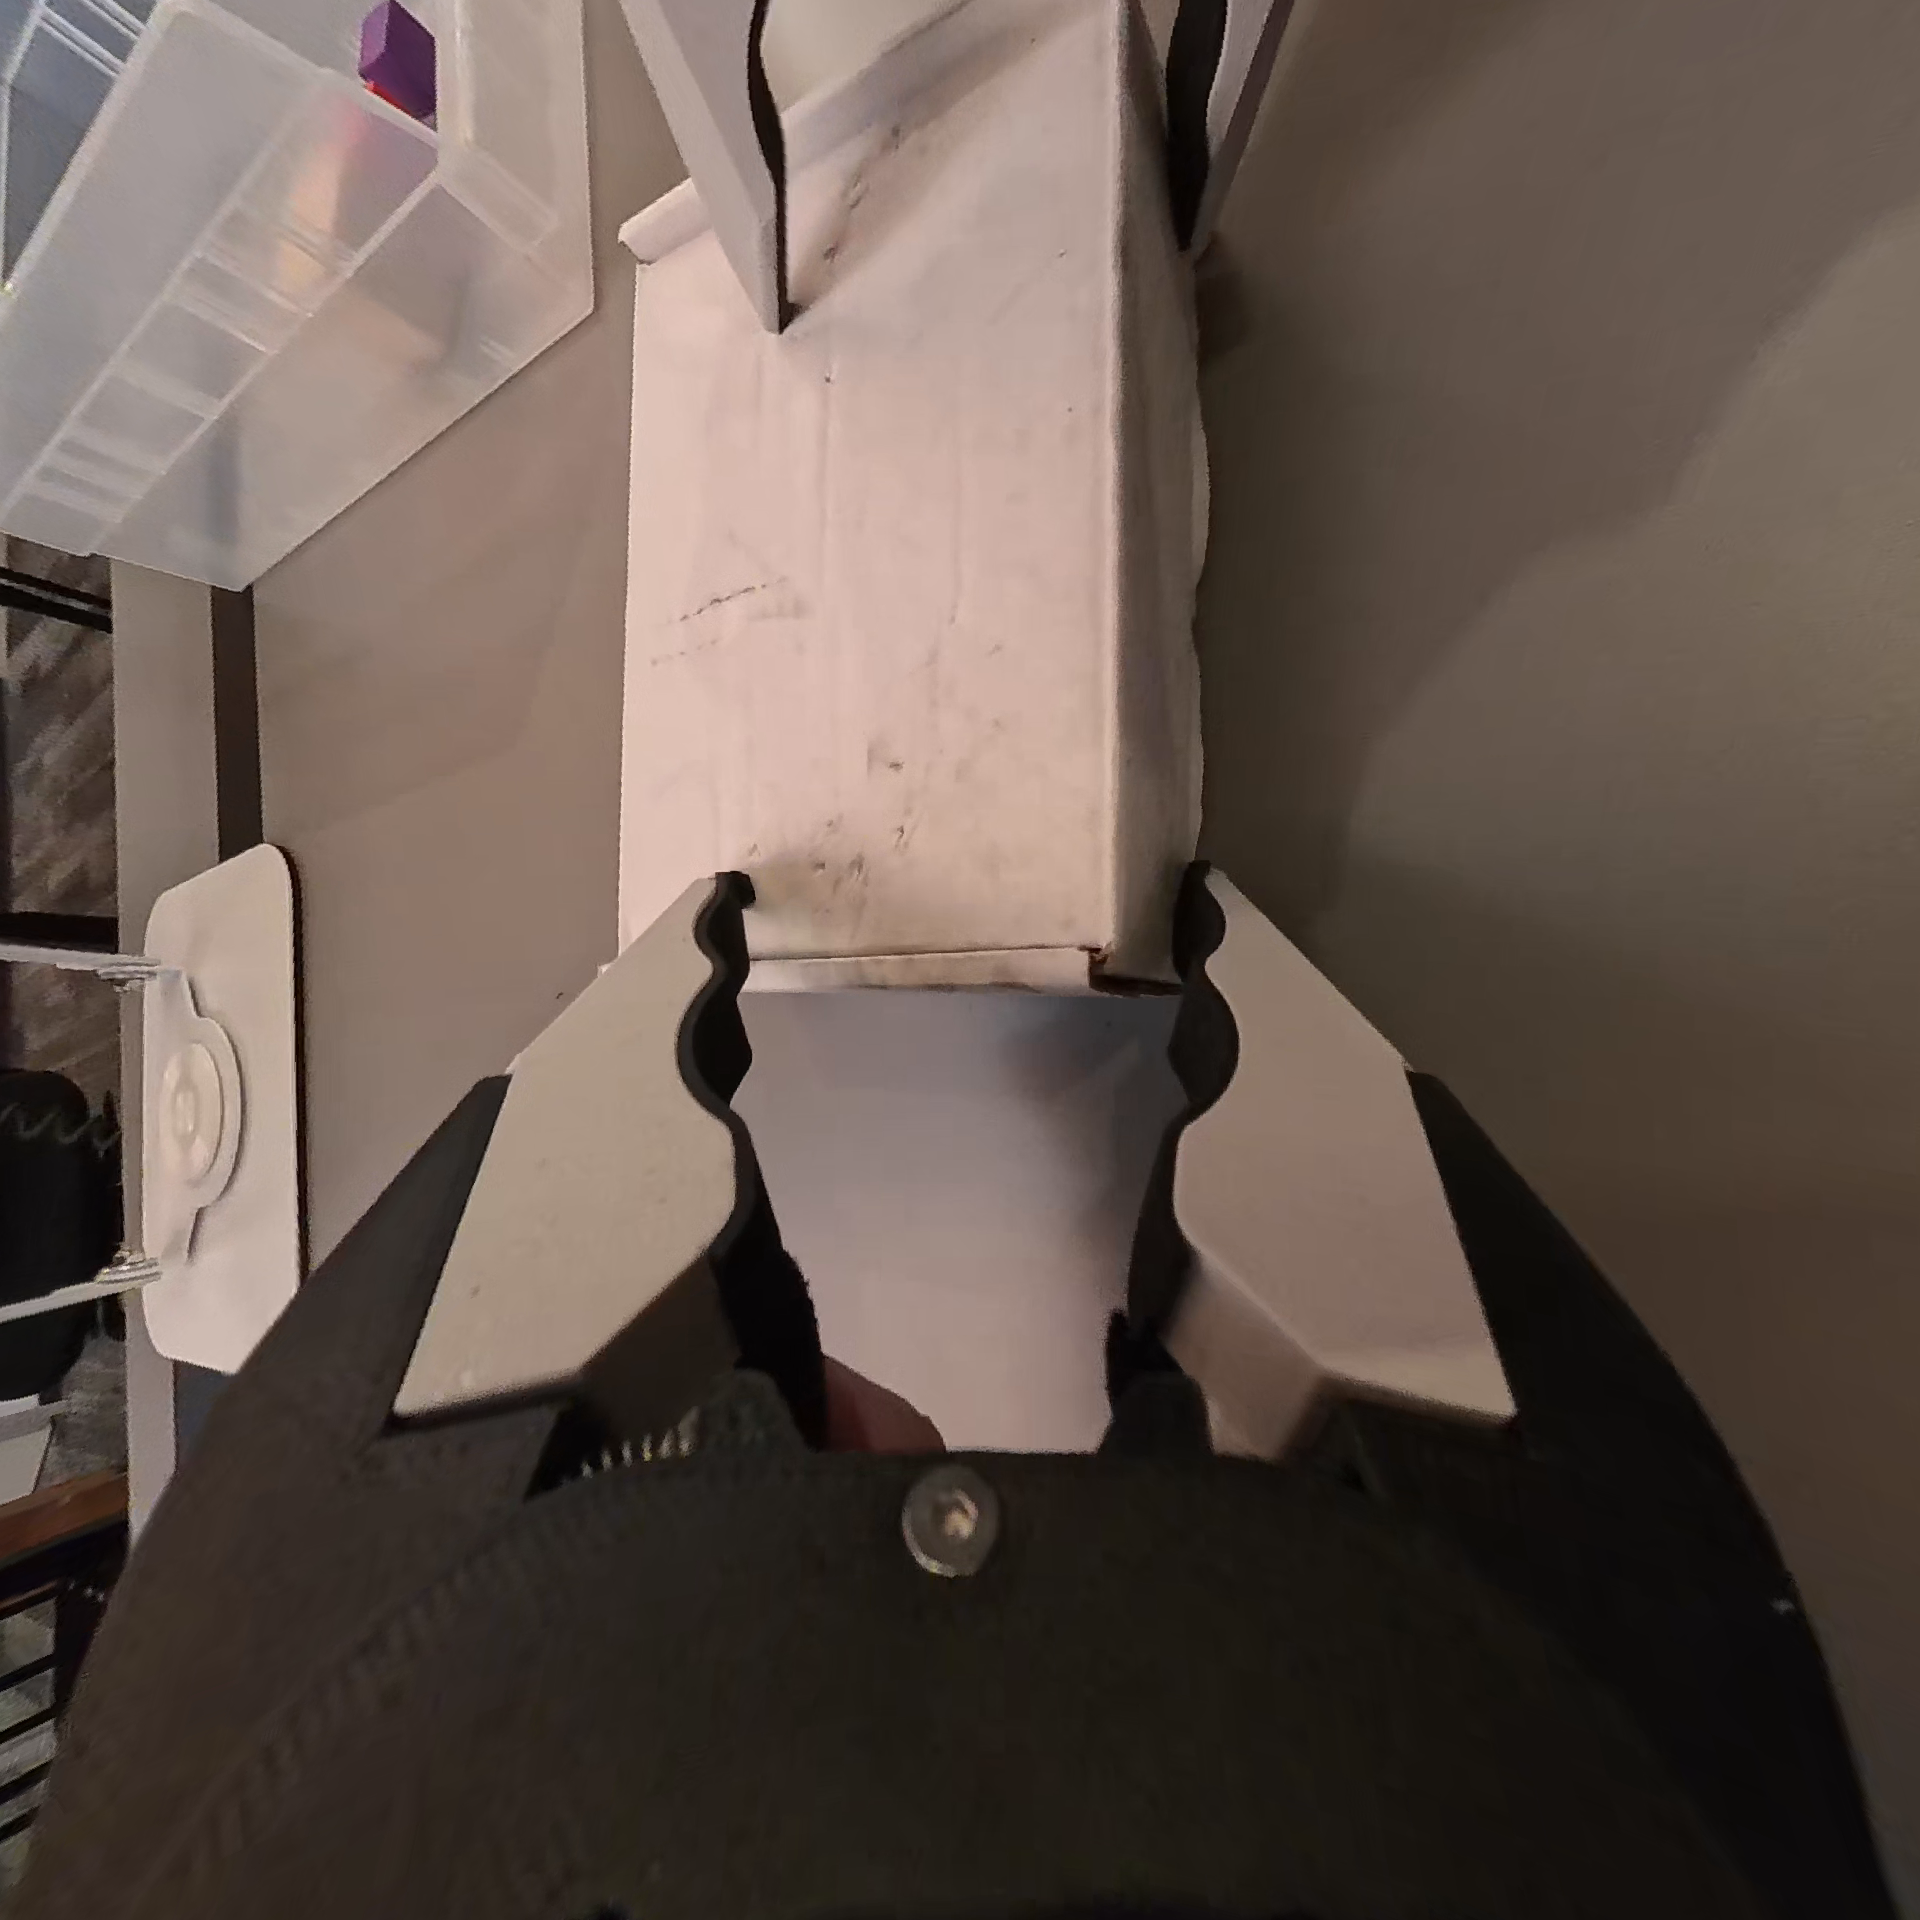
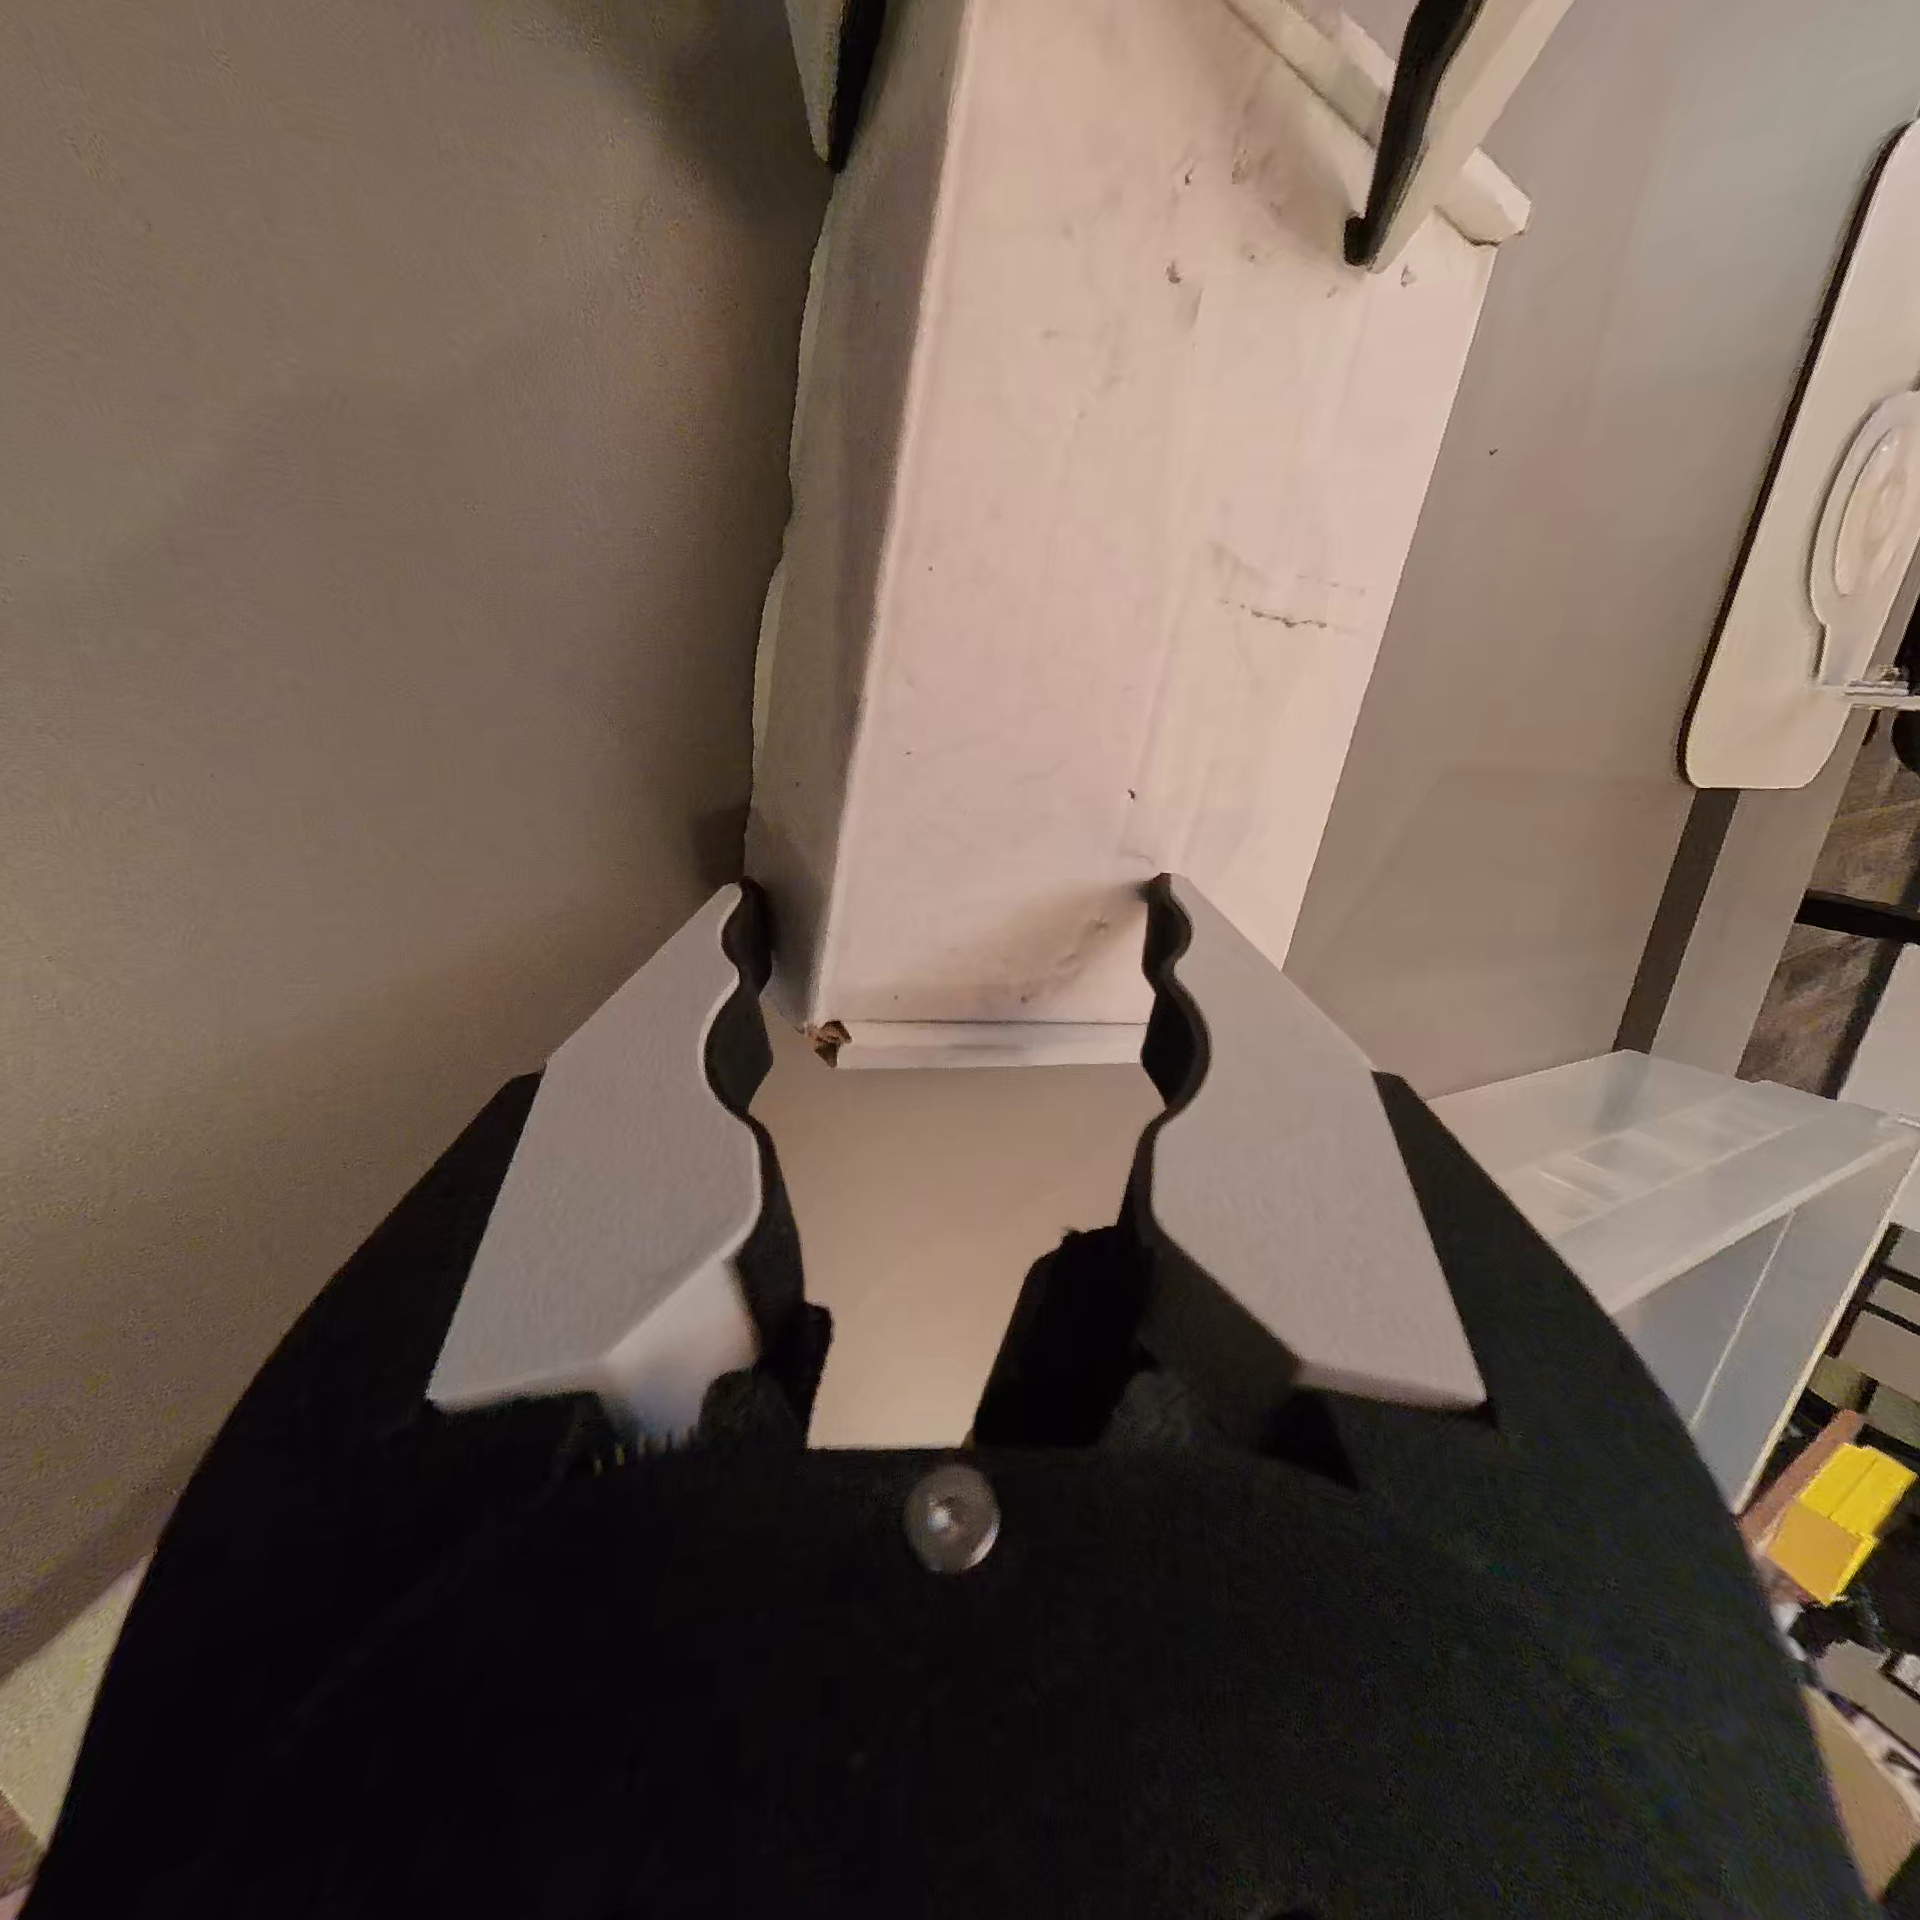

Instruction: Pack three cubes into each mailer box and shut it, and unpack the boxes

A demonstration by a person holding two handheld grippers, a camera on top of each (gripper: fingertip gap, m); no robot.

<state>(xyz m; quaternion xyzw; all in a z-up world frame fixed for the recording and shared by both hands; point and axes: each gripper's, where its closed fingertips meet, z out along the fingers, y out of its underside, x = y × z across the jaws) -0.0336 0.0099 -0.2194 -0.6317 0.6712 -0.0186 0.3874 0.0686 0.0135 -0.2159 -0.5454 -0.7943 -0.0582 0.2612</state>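
Observation:
A closed white mailer box (image 1: 883,623), scuffed and dented, is held between both grippers, one at each end. My left gripper (image 1: 966,883) has its jaws on either side of the near end, pads touching the box's faces. My right gripper (image 2: 954,888) clamps the opposite end of the box (image 2: 1039,571) the same way. Each view shows the other gripper's fingers at the far end: the right one's fingers (image 1: 764,239) and the left one's fingers (image 2: 1382,197). What the box holds is hidden.
A clear plastic bin (image 1: 260,312) with a purple cube (image 1: 395,52) lies beside the box; it also shows in the right wrist view (image 2: 1662,1195), with yellow cubes (image 2: 1829,1527) near it. A white mounting plate (image 1: 223,1101) sits at the grey table's edge.

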